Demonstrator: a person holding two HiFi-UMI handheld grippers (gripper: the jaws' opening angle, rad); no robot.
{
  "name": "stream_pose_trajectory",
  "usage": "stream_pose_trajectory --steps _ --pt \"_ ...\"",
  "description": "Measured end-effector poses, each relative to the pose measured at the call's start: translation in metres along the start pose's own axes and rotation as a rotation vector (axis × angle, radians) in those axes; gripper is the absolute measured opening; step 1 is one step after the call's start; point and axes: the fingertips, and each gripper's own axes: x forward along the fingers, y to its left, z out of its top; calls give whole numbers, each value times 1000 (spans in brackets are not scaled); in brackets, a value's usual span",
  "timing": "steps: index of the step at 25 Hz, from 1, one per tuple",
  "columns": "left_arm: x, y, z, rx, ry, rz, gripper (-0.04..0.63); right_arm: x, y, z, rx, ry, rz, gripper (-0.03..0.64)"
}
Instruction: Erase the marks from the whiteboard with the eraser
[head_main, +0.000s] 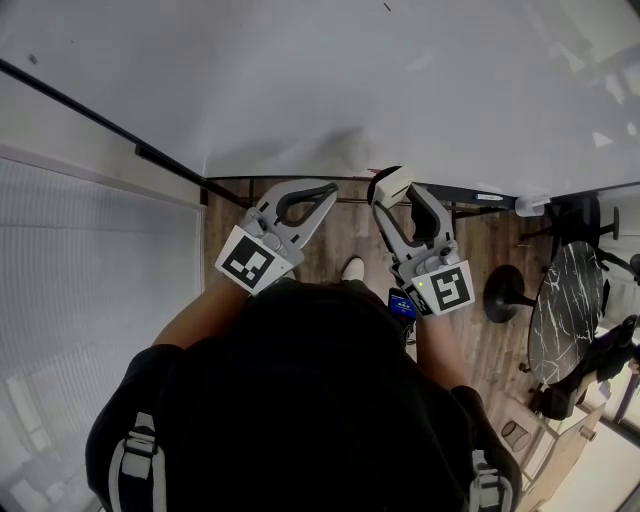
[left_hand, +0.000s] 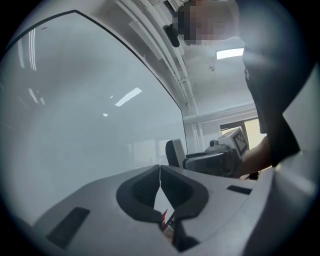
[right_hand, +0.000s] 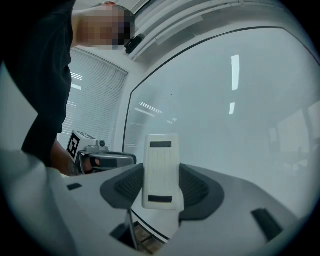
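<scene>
While you stood close to the board, your right gripper (right_hand: 161, 189) pinched the white eraser (right_hand: 161, 167) upright between its jaws. The eraser sat near the lower edge of the whiteboard (right_hand: 240, 100); whether it touched the board could not be told. Just beside it, your left gripper (left_hand: 160, 172) had its jaws pressed together on nothing. Below them lay the wooden floor (head_main: 330, 245) and your shoe (head_main: 352, 268). Window blinds (head_main: 80, 290) flanked the board's left side, and a round marble table (head_main: 565, 310) stood well apart on the right.
</scene>
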Motion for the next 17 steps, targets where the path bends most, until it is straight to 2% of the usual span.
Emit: stream_pose_trajectory --steps 17 --pt "2 0 -1 -3 8 -10 6 3 -3 -1 -3 1 -16 222"
